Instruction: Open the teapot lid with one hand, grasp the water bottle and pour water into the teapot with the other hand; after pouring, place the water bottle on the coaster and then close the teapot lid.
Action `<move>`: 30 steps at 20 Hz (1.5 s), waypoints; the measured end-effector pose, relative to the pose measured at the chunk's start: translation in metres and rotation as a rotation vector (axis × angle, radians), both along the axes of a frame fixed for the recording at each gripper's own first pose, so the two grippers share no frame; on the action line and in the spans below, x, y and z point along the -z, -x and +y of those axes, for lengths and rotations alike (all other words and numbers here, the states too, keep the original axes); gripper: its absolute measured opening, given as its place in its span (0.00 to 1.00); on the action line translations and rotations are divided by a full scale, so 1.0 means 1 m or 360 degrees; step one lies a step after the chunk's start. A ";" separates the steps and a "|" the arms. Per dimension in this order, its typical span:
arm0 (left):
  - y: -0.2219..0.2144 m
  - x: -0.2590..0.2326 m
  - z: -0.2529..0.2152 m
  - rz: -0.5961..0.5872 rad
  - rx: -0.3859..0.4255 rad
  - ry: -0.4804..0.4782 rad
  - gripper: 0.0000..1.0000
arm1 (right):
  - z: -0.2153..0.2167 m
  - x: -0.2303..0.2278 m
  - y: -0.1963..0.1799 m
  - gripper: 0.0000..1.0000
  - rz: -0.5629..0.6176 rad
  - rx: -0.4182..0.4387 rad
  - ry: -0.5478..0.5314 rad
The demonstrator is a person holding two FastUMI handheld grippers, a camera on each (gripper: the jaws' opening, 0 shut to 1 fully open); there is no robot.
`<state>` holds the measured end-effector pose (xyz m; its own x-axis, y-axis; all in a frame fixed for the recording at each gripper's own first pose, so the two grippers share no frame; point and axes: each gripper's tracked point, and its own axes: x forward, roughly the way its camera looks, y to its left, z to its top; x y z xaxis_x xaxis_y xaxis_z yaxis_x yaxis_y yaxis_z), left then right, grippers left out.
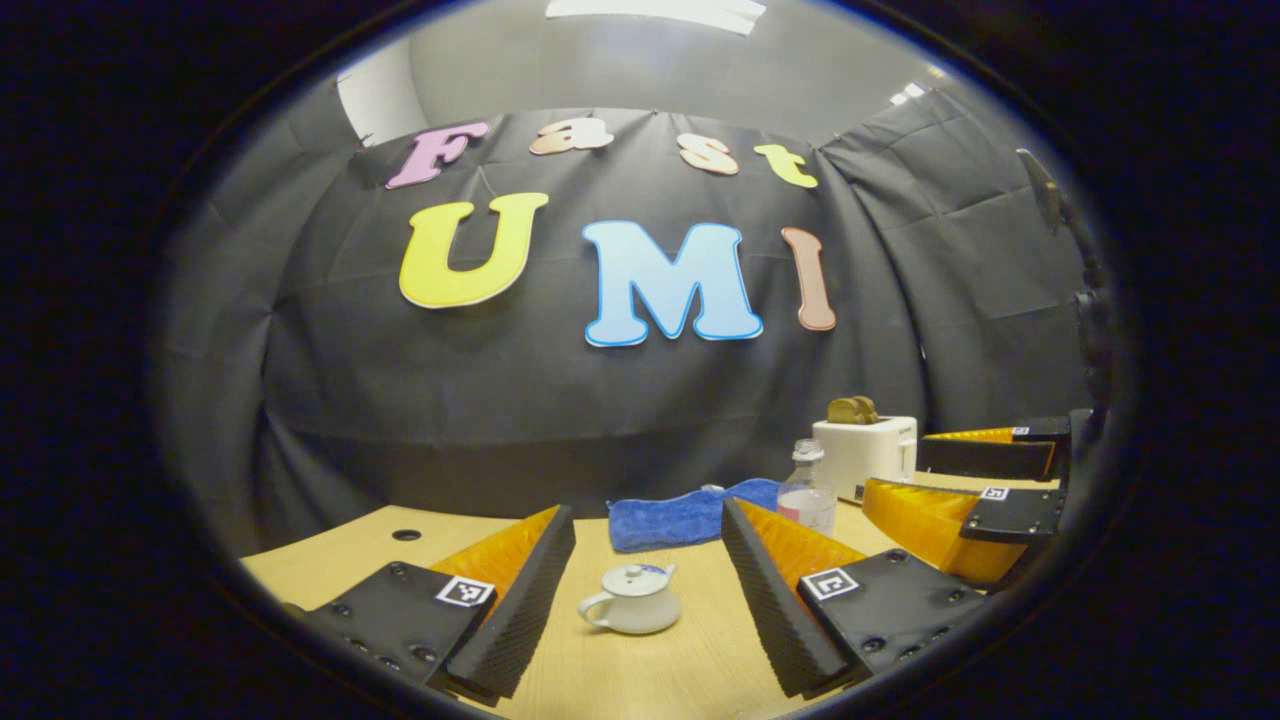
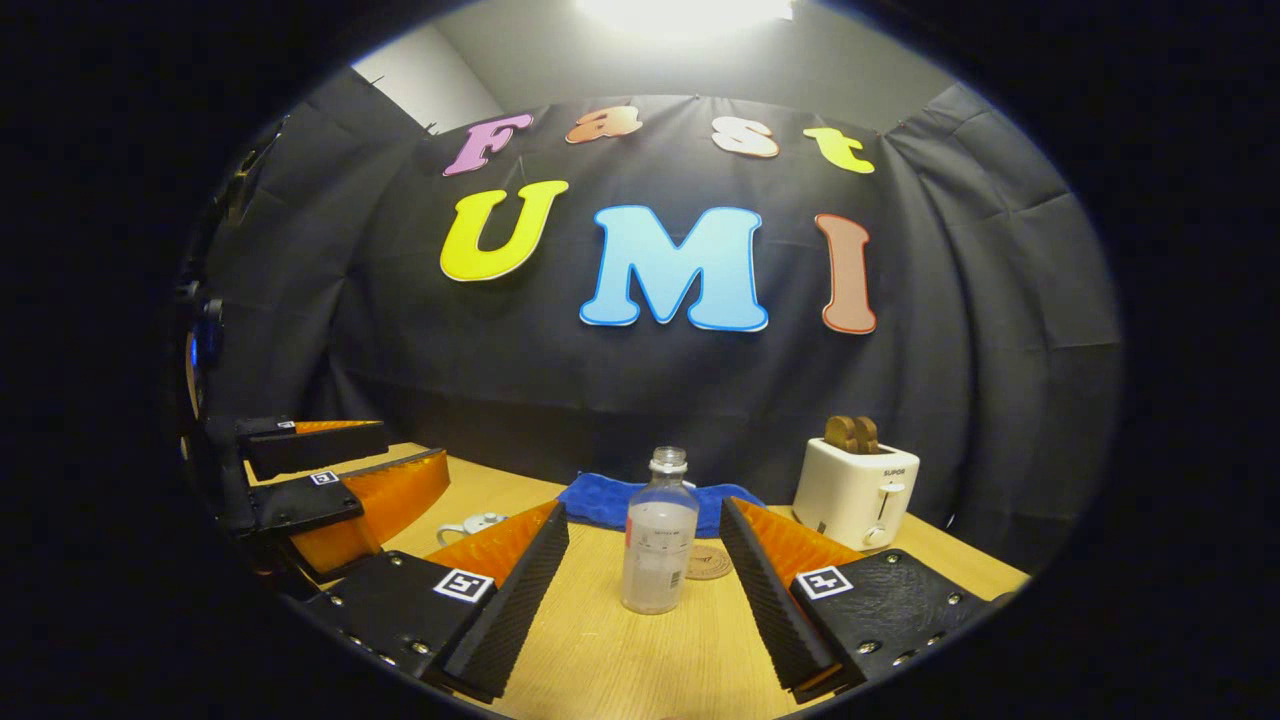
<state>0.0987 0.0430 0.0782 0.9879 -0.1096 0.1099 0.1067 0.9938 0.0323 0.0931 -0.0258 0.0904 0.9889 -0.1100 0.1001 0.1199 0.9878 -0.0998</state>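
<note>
Hovering level with jaws wide, left gripper (image 1: pixel 648 590) frames teapot (image 1: pixel 632 598), right gripper (image 2: pixel 645 585) bottle (image 2: pixel 659 535).

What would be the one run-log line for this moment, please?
stage: pre-grasp | left gripper: open, facing teapot, lid on | right gripper: open, facing water bottle, uncapped, upright | coaster: bare, behind bottle

One white teapot (image 1: pixel 631 598) with its lid on, one clear uncapped water bottle (image 2: pixel 659 536), one round coaster (image 2: pixel 709 562), one blue cloth (image 2: pixel 610 501) and one white toaster (image 2: pixel 855 490) holding two slices of toast (image 2: pixel 851 434) sit on a single wooden table (image 2: pixel 610 650). Two handheld grippers are at work: the left gripper (image 1: pixel 640 600) and the right gripper (image 2: pixel 645 590), two fingers each.
</note>
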 end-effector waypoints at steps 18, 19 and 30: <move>-0.085 0.032 -0.002 0.0123 0.0065 0.0078 1.00 | -0.034 0.024 -0.091 0.95 0.0150 0.0125 -0.0112; -0.089 0.039 0.000 0.0143 0.0057 0.0079 1.00 | -0.035 0.031 -0.092 0.94 0.0167 0.0134 -0.0085; -0.117 0.092 -0.003 0.0254 0.0116 0.0032 1.00 | -0.025 0.074 -0.108 0.95 0.0234 0.0101 -0.0103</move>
